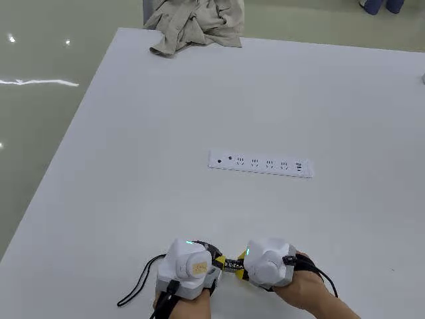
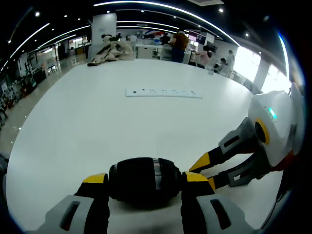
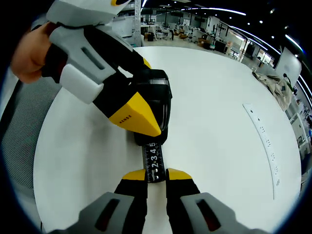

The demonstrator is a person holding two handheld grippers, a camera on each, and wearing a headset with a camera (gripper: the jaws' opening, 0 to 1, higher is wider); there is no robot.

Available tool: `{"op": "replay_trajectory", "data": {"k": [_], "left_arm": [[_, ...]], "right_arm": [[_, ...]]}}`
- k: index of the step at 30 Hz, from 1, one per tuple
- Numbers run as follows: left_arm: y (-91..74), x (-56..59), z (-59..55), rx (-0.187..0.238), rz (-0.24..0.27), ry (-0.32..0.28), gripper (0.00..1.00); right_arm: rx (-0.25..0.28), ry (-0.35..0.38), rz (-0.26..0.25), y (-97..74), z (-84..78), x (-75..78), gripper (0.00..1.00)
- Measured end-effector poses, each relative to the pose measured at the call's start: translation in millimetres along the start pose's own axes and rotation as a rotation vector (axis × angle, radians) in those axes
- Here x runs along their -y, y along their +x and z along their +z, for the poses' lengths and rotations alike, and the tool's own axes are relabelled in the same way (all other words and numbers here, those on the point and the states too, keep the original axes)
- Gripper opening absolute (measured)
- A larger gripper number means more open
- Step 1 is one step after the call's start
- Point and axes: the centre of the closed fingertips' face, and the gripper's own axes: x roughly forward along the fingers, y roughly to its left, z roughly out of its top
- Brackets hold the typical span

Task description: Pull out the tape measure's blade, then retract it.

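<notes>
The black tape measure (image 2: pixel 145 179) rests on the white table (image 1: pixel 219 106), and my left gripper (image 2: pixel 145 181) is shut on its body from both sides. In the right gripper view the case (image 3: pixel 153 105) shows under the left gripper's yellow-tipped fingers (image 3: pixel 136 115). A short length of black blade (image 3: pixel 154 163) with white numerals sticks out of it. My right gripper (image 3: pixel 156 174) is shut on the blade's end. In the head view both grippers sit close together at the table's near edge, the left gripper (image 1: pixel 216 264) and the right gripper (image 1: pixel 240 267), with the blade (image 1: pixel 231 265) between them.
A white power strip (image 1: pixel 260 163) lies at the table's middle, beyond the grippers. Crumpled beige cloth (image 1: pixel 196 23) sits at the far edge. The table's left edge (image 1: pixel 63 159) drops to a glossy floor. People stand at benches in the background of the left gripper view.
</notes>
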Motion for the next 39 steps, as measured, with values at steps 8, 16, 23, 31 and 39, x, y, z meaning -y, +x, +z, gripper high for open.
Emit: {"op": "replay_trajectory", "data": {"k": [8, 16, 23, 31, 39], "left_arm": [[0.0, -0.1, 0.0, -0.002, -0.001, 0.001, 0.56], [-0.1, -0.3, -0.3, -0.009, -0.002, 0.003, 0.56], [-0.4, -0.3, -0.7, -0.009, 0.0, 0.007, 0.55], [-0.3, -0.4, -1.0, -0.013, 0.0, 0.006, 0.55], [-0.1, -0.7, -0.9, -0.017, -0.002, 0.004, 0.55]], "right_arm": [[0.0, 0.006, 0.001, 2.2, 3.0, -0.5, 0.13], [0.006, 0.015, -0.001, 3.9, 5.7, -1.2, 0.13], [0.016, 0.036, 0.005, 5.9, 8.0, -1.2, 0.13], [0.021, 0.039, 0.008, 9.2, 11.9, -2.2, 0.13], [0.029, 0.053, 0.011, 12.5, 15.5, -2.4, 0.13]]}}
